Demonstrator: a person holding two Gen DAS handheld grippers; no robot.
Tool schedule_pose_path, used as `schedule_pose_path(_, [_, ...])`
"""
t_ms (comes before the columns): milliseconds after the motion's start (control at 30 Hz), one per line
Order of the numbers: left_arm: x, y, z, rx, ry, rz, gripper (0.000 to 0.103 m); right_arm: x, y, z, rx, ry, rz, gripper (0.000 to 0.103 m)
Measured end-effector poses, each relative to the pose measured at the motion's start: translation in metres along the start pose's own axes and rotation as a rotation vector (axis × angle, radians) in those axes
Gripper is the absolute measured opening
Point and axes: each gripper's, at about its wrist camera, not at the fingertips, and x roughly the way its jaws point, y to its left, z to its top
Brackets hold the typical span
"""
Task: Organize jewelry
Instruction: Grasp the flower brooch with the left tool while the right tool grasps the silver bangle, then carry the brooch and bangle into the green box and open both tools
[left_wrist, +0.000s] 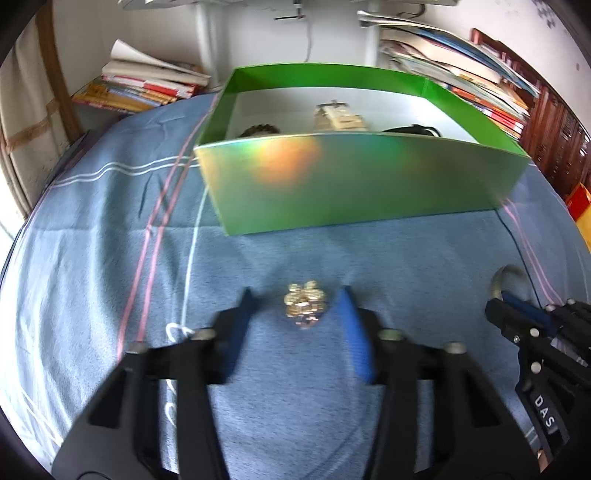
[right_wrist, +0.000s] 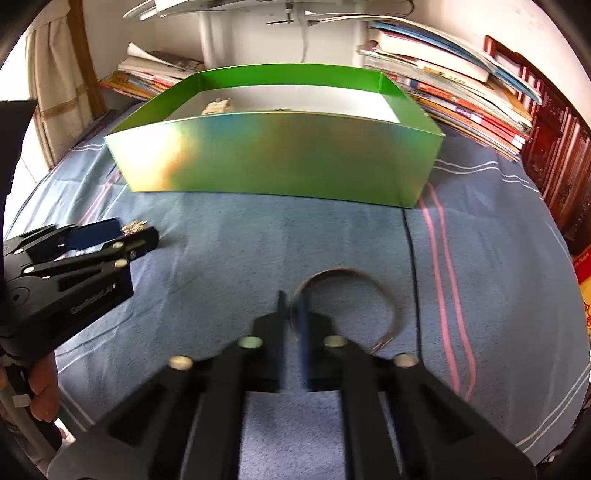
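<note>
- Left gripper (left_wrist: 299, 306): jaws wide apart, low over the blue cloth (left_wrist: 92, 229); nothing held. The blue pads flank a gold brooch (left_wrist: 304, 303) w/ a gap each side, no contact.
- Gold brooch: lies on the cloth betw. the left jaws, at tip level; bare cloth runs from the tips fwd to the box wall.
- Green box (left_wrist: 354, 181): straight ahead of the left jaws, open top, near wall upright w/ a glossy rainbow sheen. Inside, past the near rim: a pale watch-like piece (left_wrist: 338, 116), a dark beaded item (left_wrist: 260, 131), a black item (left_wrist: 413, 130); details too blurred to tell.
- Right gripper (right_wrist: 291, 314): jaws nearly together, closed on the rim of a silver bangle (right_wrist: 343, 306). The ring's left arc sits betw. the pads; the rest loops out ahead and right of the jaws.
- Silver bangle: at the right jaws' tips; whether it touches the cloth, cannot tell. Open cloth ahead up to the box front.
- Grippers well apart; each shows at the other view's edge.
- Book stacks (right_wrist: 461, 88): beyond the box, right and left, close to its far corners.
- Cloth edge: drops off left of the left jaws; dark wood cabinet (right_wrist: 561, 158) far right.
</note>
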Motion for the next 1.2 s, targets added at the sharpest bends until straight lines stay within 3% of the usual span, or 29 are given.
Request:
schedule_pose_path(33, [-0.001,-0.002,0.0,0.009,0.0,-0.005,0.021,0.0,0.001,0.0,-0.005,0.002,0.004,0.004])
schedule_pose_path(300, [-0.016,-0.004,0.004,0.034,-0.024,-0.009,0.021,-0.029,-0.004,0.016,-0.006,-0.06,0.019,0.004])
schedule_pose_path(467, [-0.053,0.009,0.035,0.028,-0.097,-0.038,0.021,-0.071,-0.013,0.06,-0.017,-0.182,0.014,0.004])
schedule_pose_path(567, [-0.067,0.018,0.075,0.027,-0.132,-0.028,0.021,-0.082,-0.017,0.104,-0.036,-0.239,0.024,0.004])
schedule_pose_path(667, [-0.058,0.019,0.126,0.031,-0.146,-0.001,0.021,-0.059,-0.026,0.151,-0.033,-0.224,0.043,0.004])
schedule_pose_path(767, [-0.026,0.017,0.162,0.047,-0.114,0.031,0.021,-0.005,-0.035,0.186,-0.024,-0.146,0.04,0.004])
schedule_pose_path(900, [0.019,0.019,0.185,0.015,-0.025,0.02,0.021,0.045,-0.044,0.203,-0.01,-0.065,0.015,0.004])
schedule_pose_path(1033, [0.044,0.023,0.192,-0.006,0.016,0.011,0.022,0.068,-0.047,0.209,-0.006,-0.034,0.015,0.004])
schedule_pose_path(1100, [0.05,0.024,0.193,-0.01,0.022,0.011,0.03,0.074,-0.046,0.209,-0.008,-0.019,0.013,0.006])
schedule_pose_path(1133, [0.053,0.025,0.194,-0.014,0.025,0.01,0.049,0.075,-0.046,0.208,-0.006,-0.019,0.009,0.014])
schedule_pose_path(1167, [0.054,0.027,0.194,-0.024,0.019,0.011,0.059,0.075,-0.047,0.207,0.0,-0.021,0.005,0.031])
schedule_pose_path(1200, [0.053,0.028,0.194,-0.034,0.013,0.011,0.059,0.071,-0.049,0.206,0.016,-0.033,0.006,0.038])
